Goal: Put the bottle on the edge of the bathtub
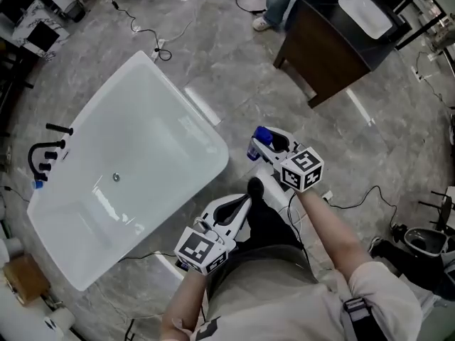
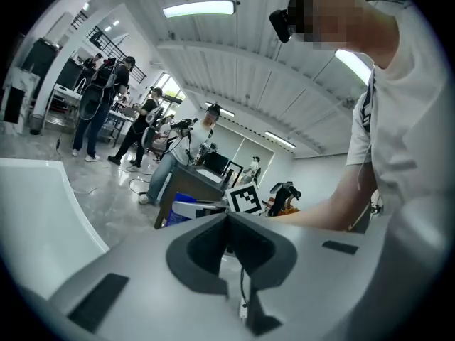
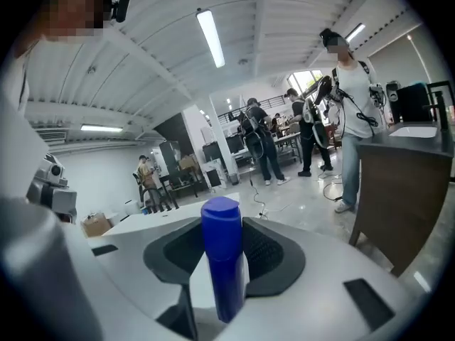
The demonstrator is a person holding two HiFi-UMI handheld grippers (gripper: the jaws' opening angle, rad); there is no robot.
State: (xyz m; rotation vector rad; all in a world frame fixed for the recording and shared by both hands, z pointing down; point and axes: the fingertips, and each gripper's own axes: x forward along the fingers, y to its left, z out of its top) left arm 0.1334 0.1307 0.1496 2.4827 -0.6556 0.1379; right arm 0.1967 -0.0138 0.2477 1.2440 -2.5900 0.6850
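Observation:
The white bathtub [image 1: 213, 142] fills the left of the head view, and its near corner is just left of my grippers. My right gripper [image 1: 261, 146] is shut on a bottle [image 1: 262, 136] with a blue cap, which it holds over the floor to the right of the tub's rim. In the right gripper view the blue bottle [image 3: 222, 254] stands upright between the dark pads, with the tub [image 3: 142, 221] beyond it. My left gripper [image 1: 253, 187] hangs below and beside the right one. Its jaws are shut with nothing in them [image 2: 228, 219].
A dark wooden vanity [image 1: 323, 48] with a white basin [image 1: 365, 13] stands at the upper right. Black tap fittings [image 1: 44, 153] sit at the tub's far left end. Cables [image 1: 153, 34] trail over the grey floor, and a person's legs [image 1: 279, 4] stand by the vanity.

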